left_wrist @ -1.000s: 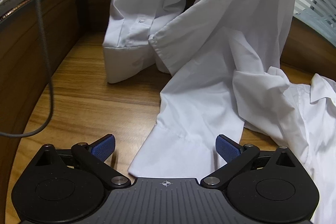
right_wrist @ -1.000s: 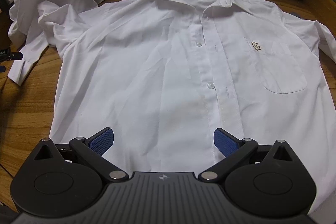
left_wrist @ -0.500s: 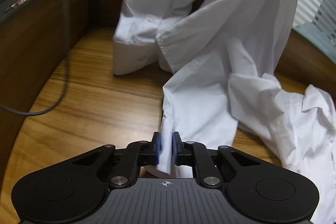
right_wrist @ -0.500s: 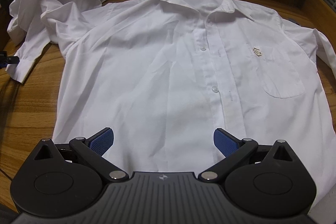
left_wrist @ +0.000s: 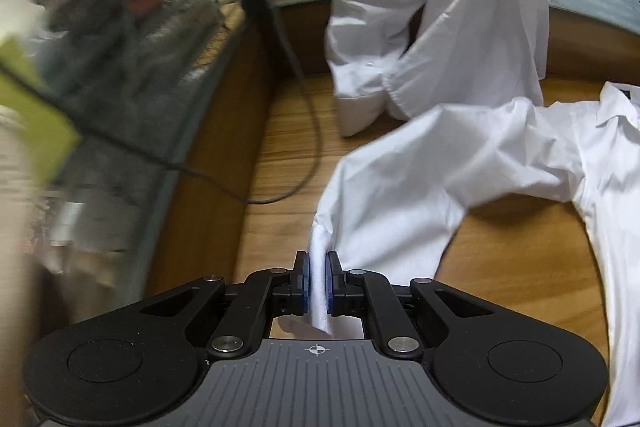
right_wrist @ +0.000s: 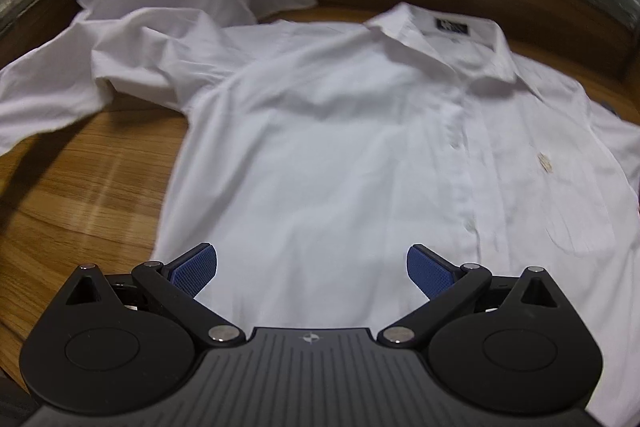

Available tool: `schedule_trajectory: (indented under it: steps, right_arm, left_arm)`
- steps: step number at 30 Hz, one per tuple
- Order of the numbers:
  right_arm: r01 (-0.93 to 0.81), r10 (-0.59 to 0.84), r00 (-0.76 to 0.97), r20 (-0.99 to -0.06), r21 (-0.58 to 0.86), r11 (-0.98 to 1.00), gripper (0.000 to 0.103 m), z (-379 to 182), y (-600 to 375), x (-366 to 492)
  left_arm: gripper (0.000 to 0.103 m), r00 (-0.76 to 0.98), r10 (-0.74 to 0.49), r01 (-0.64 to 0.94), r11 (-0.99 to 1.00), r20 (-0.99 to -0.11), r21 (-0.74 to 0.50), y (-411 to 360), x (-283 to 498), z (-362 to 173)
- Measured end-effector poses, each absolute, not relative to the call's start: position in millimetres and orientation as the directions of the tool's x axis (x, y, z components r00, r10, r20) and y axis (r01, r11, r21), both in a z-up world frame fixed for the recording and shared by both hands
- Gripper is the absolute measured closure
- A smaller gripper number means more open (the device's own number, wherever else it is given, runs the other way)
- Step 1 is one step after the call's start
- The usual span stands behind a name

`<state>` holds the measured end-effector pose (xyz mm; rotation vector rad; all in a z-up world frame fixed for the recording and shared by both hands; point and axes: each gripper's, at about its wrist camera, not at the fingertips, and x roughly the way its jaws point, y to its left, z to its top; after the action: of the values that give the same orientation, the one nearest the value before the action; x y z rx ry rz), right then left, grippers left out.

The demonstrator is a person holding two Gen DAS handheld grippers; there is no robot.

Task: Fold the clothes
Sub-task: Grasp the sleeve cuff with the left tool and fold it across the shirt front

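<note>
On the left, your left gripper [left_wrist: 317,283] had its fingers still closing on the sleeve cuff [left_wrist: 320,255], pads already pinching it, lifted off the desk [left_wrist: 280,155], likely to carry that sleeve across the shirt [right_wrist: 320,155]. The shirt lay face-up, buttoned, flat on the desk. Your right gripper [right_wrist: 312,267] hovered over the hem, fingers apart, holding nothing, probably ready to pin it.
</note>
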<state>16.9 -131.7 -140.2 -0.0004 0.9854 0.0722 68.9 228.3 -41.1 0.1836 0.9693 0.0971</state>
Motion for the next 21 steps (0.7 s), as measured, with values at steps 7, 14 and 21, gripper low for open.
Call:
schedule_trajectory:
  steps: [7,14,21]
  right_arm:
    - [-0.213,0.141,0.581,-0.801,0.017,0.977,0.001,-144,-95,39]
    - [-0.299,0.184,0.599,-0.779,-0.004,0.954,0.001,-133,-76,47]
    - [-0.274,0.177,0.620,-0.765,0.001,0.962,0.001,-99,-91,28]
  left_arm:
    - [0.095,0.553,0.143,0.003,0.985,-0.821,0.173,248,53,8]
    - [0.095,0.582,-0.040,0.109,0.994,-0.812,0.030,237,53,43]
    - [0.095,0.589,-0.287,0.297,0.946,-0.756,-0.128,168,47,59]
